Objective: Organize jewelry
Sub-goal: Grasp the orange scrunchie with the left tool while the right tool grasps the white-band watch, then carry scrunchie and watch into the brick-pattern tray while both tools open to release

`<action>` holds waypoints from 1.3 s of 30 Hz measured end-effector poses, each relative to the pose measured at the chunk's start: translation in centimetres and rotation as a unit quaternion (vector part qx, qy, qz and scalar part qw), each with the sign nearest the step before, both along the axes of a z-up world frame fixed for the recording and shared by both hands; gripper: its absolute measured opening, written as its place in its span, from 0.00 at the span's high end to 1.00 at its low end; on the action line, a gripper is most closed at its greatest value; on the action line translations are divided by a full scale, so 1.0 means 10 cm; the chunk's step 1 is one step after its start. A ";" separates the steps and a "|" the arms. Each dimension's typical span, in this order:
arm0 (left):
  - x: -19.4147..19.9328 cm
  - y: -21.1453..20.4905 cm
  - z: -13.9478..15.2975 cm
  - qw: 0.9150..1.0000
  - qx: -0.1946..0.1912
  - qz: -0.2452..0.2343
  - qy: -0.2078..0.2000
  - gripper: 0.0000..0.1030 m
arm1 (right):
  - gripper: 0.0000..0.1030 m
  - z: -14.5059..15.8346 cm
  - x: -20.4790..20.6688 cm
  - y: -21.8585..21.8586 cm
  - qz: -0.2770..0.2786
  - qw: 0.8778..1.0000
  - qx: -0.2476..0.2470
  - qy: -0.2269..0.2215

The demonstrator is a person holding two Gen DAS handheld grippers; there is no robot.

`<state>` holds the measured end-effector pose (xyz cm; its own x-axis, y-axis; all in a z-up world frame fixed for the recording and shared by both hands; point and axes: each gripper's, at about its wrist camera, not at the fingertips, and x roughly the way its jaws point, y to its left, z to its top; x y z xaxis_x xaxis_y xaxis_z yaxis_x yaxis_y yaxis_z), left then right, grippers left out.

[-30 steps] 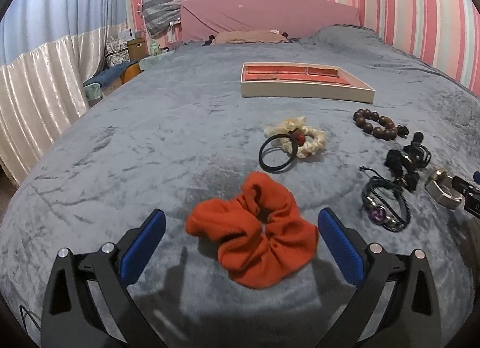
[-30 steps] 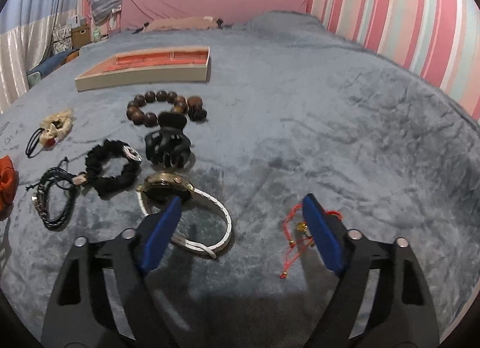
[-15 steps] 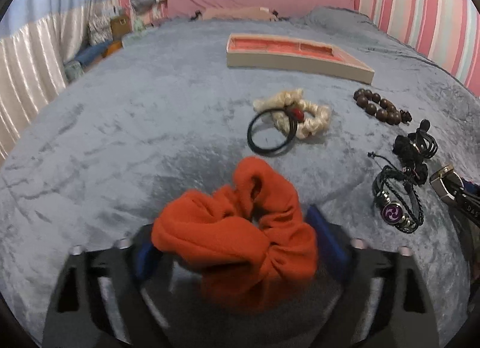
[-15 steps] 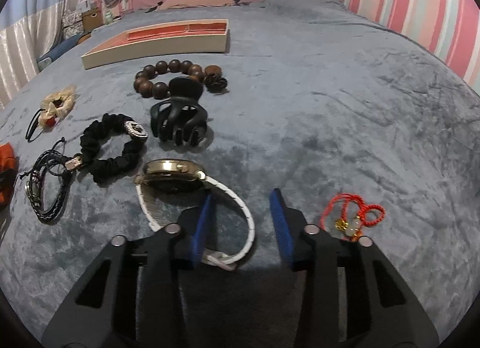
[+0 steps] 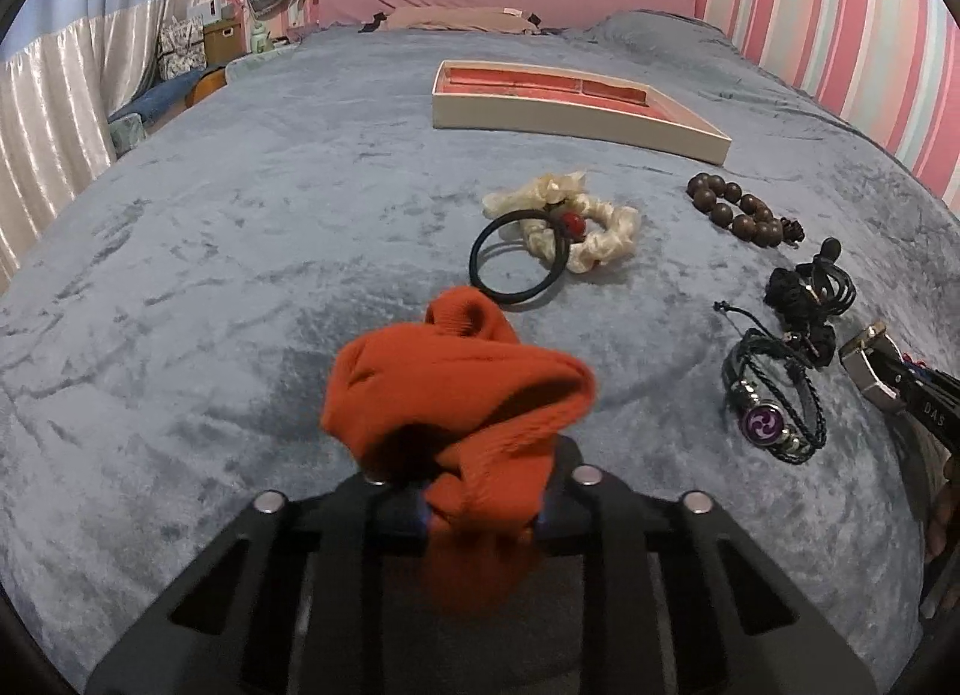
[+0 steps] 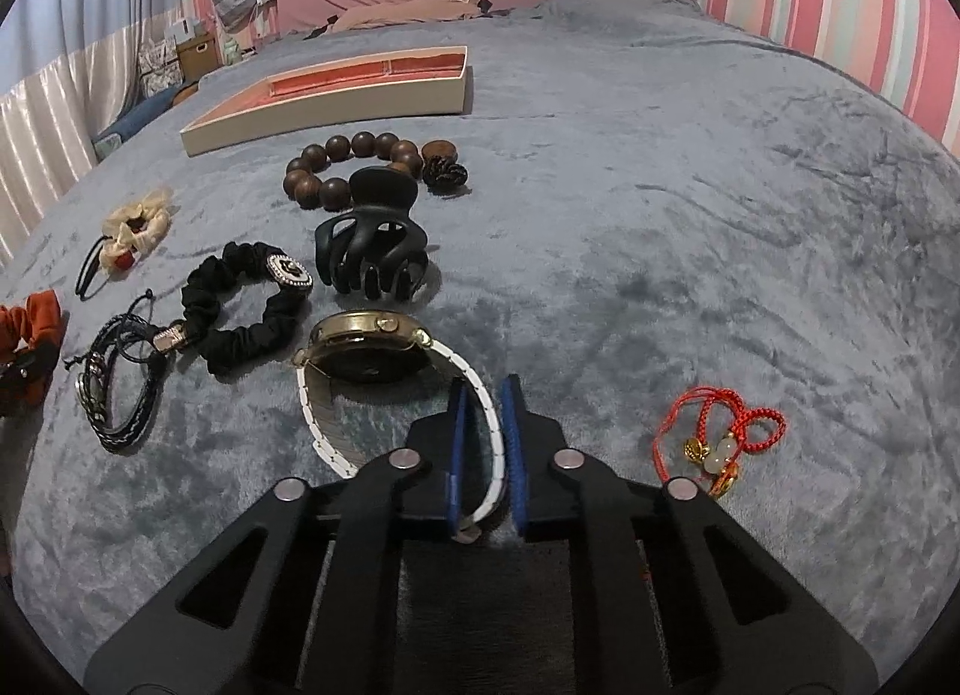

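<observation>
Left wrist view: the left gripper (image 5: 480, 506) is closing, and its pads already pinch the orange scrunchie (image 5: 459, 395), which bunches up above the fingers over the grey velvet bedspread (image 5: 210, 275). The scrunchie is soft, light gathered fabric. It will compress and sag rather than hold its shape, so a hold across the bunched middle, as here, is judged more secure than one on a loose fold.

Right wrist view: the right gripper (image 6: 483, 449) has its blue pads pressed nearly together on the white strap of the wristwatch (image 6: 366, 350). The gold-rimmed case lies just ahead of the fingertips on the bedspread. The watch is likely the heavier item, with its weight in the case. The strap is smooth and narrow, so the case may swing or the strap may slide when lifted. A hold nearer the case would probably reduce swing.

The jewelry tray (image 5: 576, 107), cream-walled with a red lining, sits farther up the bed, well apart from both grippers.

Remaining items lie between the grippers and the tray:
- black hair tie (image 5: 519, 260), touching a cream scrunchie (image 5: 591, 227)
- wooden bead bracelet (image 6: 354, 167)
- black claw clip (image 6: 375, 242)
- black scrunchie (image 6: 246, 305)
- braided cord bracelet (image 5: 774, 413)
- red string bracelet (image 6: 720, 434)
</observation>
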<state>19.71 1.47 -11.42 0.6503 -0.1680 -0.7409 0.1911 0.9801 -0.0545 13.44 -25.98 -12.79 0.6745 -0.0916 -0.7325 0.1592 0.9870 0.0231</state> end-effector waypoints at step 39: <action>1.18 -1.11 1.86 0.987 -0.093 -0.126 -0.028 0.84 | 0.93 1.48 1.25 -0.19 0.034 0.993 0.006 -0.109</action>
<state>31.48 -9.65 7.23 0.6103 -0.4591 -0.6455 0.4347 0.8754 -0.2116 25.97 -27.92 2.04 0.8217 -0.0321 -0.5690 0.0816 0.9948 0.0617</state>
